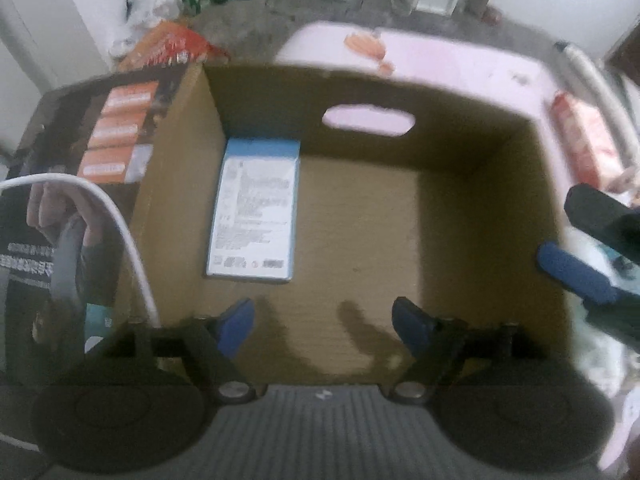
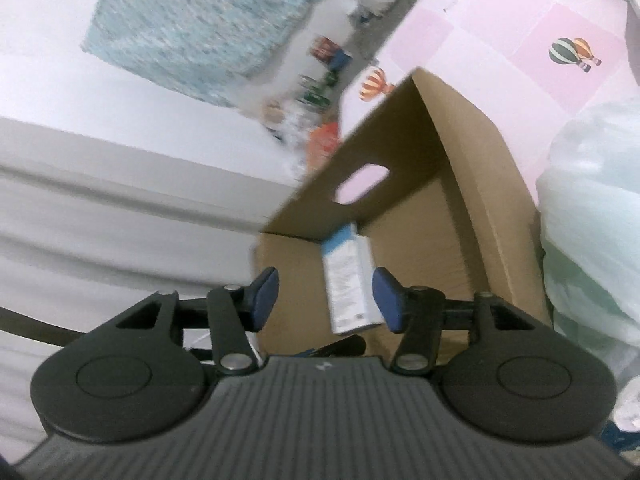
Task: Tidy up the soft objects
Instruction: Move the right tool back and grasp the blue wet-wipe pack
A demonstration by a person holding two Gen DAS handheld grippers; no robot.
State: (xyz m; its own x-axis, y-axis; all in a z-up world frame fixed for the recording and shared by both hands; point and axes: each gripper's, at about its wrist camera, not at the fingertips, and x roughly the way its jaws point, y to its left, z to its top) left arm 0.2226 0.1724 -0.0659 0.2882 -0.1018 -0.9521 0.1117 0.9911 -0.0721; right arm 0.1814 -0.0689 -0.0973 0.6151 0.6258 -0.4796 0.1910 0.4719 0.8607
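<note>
Grippers first. The left gripper sits at the bottom of the left wrist view, and its two blue fingers are wide apart with nothing between them. It looks straight down into a brown cardboard box that fills the middle of the frame. One soft blue and white pack lies flat on the box floor, in the left part, close to the left wall. The far wall has a hand hole cut in it. A white cable curves down the left side of the frame. At the right edge the right gripper pokes in beside the box wall.

In the right wrist view the right gripper is at the bottom middle, and its blue fingers are apart too, holding nothing. The pack shows behind the gap between them, down in the box. A pale plastic bag bulges at the right edge, beside the box. A pink sheet with balloon pictures fills the upper right.
</note>
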